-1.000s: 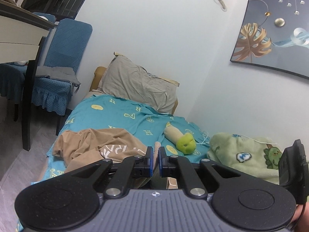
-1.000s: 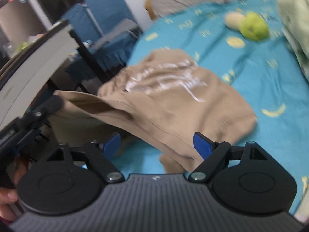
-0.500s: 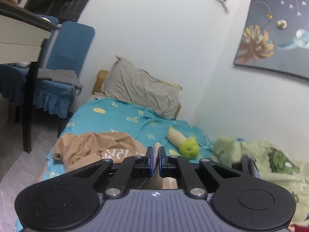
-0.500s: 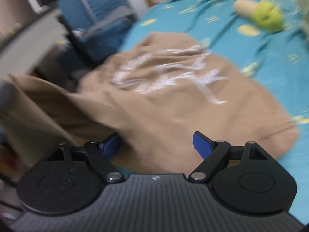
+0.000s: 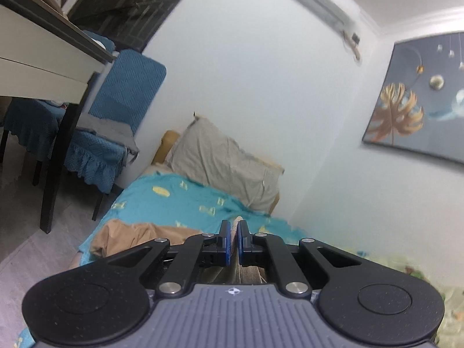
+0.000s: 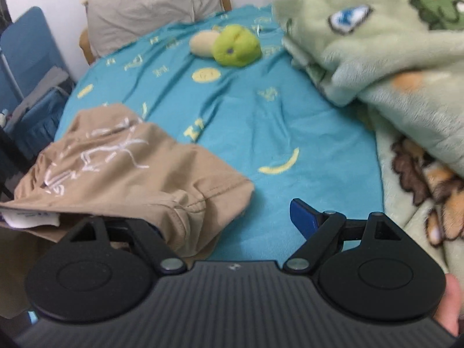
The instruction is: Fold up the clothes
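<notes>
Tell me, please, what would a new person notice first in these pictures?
First, the tan garment with white print, lying crumpled at the near left of the teal bedsheet; the left gripper is shut on a fold of it. Then the green plush toy near the pillow, and the pale-green dinosaur blanket at right.

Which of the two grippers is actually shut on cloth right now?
The left gripper: its blue-padded fingers pinch a fold of the tan printed garment. The right gripper is wide open, with the garment's hem draped over one finger.
</notes>
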`<state>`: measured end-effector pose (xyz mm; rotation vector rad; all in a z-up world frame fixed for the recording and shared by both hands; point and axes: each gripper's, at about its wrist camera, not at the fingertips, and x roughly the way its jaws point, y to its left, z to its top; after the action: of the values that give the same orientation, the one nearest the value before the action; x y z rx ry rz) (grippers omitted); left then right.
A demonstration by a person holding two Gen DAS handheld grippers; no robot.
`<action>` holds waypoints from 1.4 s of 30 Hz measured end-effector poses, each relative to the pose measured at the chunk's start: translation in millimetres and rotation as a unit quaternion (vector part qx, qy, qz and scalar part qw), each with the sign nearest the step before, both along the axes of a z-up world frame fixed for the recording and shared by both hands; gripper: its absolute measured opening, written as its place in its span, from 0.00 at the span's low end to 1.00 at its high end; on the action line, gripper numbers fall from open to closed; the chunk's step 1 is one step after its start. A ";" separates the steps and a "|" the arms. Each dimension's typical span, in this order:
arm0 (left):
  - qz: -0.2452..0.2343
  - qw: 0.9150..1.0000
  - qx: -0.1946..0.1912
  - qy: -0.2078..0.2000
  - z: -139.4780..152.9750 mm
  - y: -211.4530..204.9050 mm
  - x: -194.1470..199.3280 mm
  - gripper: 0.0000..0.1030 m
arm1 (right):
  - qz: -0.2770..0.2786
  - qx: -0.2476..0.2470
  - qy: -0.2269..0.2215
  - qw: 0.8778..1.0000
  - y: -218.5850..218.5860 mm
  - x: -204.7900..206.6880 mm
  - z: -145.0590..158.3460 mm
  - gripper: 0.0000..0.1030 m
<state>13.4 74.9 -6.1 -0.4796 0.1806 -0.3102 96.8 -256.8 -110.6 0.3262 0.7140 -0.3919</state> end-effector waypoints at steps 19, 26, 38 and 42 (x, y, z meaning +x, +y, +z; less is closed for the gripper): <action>-0.020 0.987 0.078 0.140 -26.4 -4.9 16.2 0.08 | 0.101 -0.006 -0.107 0.989 17.4 0.0 22.9 0.10; -0.044 0.972 0.116 0.202 -42.9 -14.2 25.4 0.47 | 0.120 -0.003 -0.139 0.983 21.3 -8.1 41.1 0.10; -0.158 0.945 0.245 0.151 -60.2 -102.3 8.0 0.77 | 0.130 0.026 -0.150 0.980 20.4 -15.2 52.2 0.10; -0.090 0.934 0.296 0.181 -79.5 -122.2 13.5 0.77 | 0.116 0.048 -0.153 0.980 13.3 -16.7 51.8 0.10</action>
<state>26.9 -47.3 -85.5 0.0863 0.6608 -0.3266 80.1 -243.5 -58.8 0.3793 0.4626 -0.0820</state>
